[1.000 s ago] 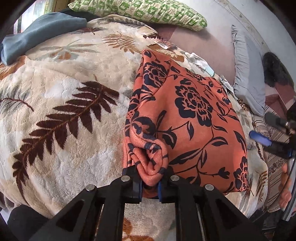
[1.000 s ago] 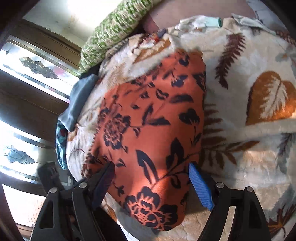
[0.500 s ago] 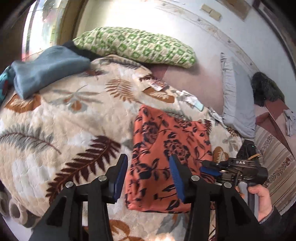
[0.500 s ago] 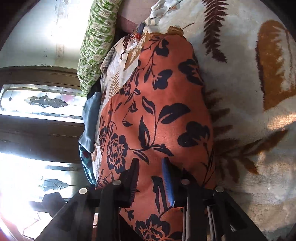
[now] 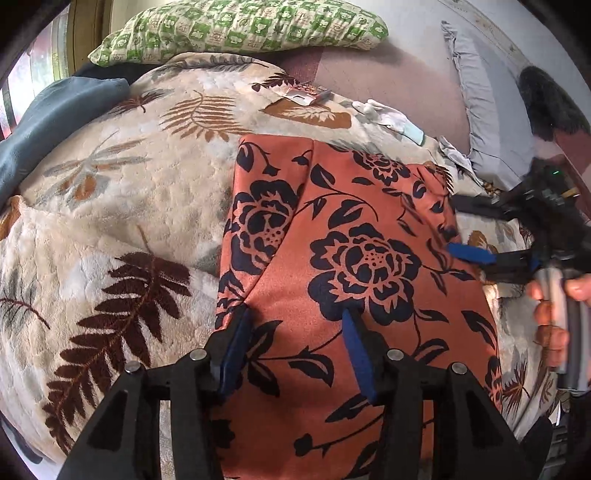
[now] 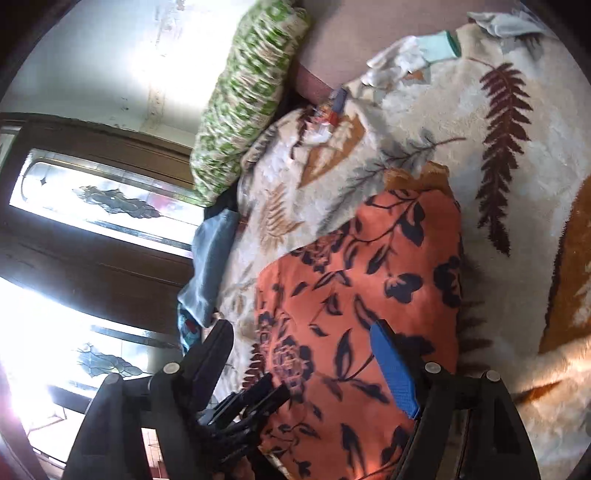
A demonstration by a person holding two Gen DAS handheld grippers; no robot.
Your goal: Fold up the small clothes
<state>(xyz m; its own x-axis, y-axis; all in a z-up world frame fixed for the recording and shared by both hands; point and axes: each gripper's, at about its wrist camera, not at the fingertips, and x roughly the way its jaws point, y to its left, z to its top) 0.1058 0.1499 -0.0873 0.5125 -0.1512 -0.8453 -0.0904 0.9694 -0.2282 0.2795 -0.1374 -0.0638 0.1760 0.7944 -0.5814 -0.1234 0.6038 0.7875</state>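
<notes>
An orange cloth with dark floral print (image 5: 343, 266) lies folded flat on a cream leaf-patterned blanket (image 5: 110, 206). It also shows in the right wrist view (image 6: 354, 295). My left gripper (image 5: 295, 332) is open, its blue-padded fingers spread just above the cloth's near edge, holding nothing. My right gripper (image 6: 303, 347) is open over the cloth's right edge, empty. It shows in the left wrist view (image 5: 461, 236) at the right, held by a hand.
A green patterned pillow (image 5: 240, 29) lies at the far edge. A blue cloth (image 5: 55, 122) lies far left. A grey pillow (image 5: 487, 110) and white items (image 5: 388, 118) lie far right. Windows (image 6: 92, 206) are to the left.
My left gripper let go of the bunched cloth, pulled back, then returned low over its near edge. My right gripper narrowed, then opened wide again. The cloth now lies flat.
</notes>
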